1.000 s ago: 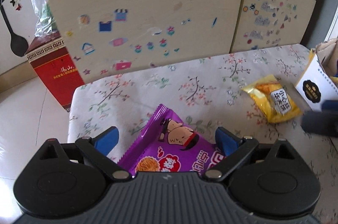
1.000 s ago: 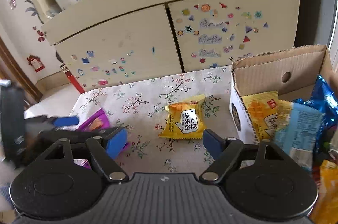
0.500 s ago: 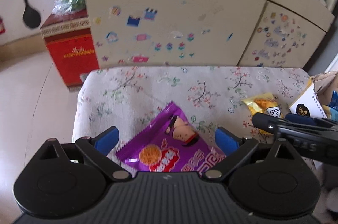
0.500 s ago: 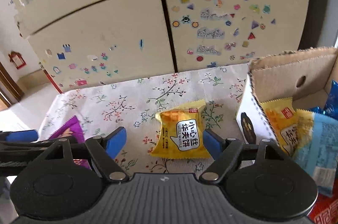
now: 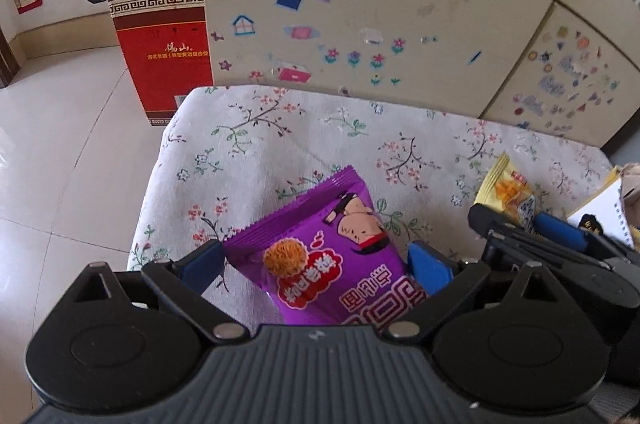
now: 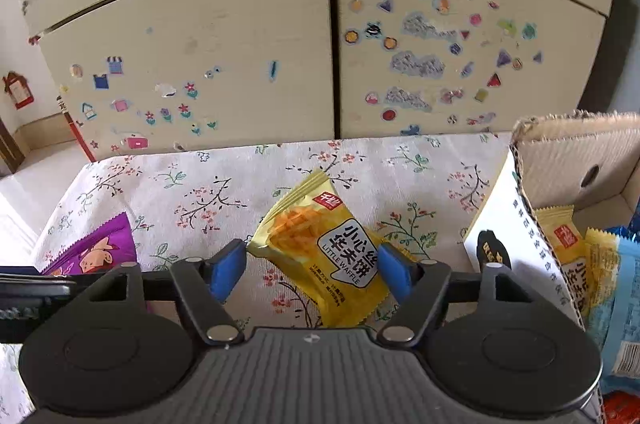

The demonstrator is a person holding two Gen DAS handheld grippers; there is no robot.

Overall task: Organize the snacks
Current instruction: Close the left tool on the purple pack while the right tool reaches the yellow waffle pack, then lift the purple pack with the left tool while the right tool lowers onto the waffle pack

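A purple snack packet (image 5: 320, 224) lies on the floral tablecloth (image 5: 280, 128) between the blue pads of my left gripper (image 5: 316, 260). Those jaws stand wide and the pads sit at the packet's edges without squeezing it. A yellow waffle packet (image 6: 320, 244) lies flat between the pads of my right gripper (image 6: 312, 264), whose jaws are closing. The pads are almost at its sides and the wrapper is not crumpled. In the left wrist view the right gripper (image 5: 516, 220) reaches in over the yellow packet (image 5: 504, 188).
An open cardboard box (image 6: 560, 160) stands at the table's right end and holds yellow and blue packets. A sticker-covered cabinet (image 6: 240, 44) runs along the far edge. A red carton (image 5: 164, 44) stands on the floor past the left edge.
My right gripper has come down and forward around the yellow packet, and its pads have drawn closer together. My left gripper has rolled, with the purple packet still between its pads.
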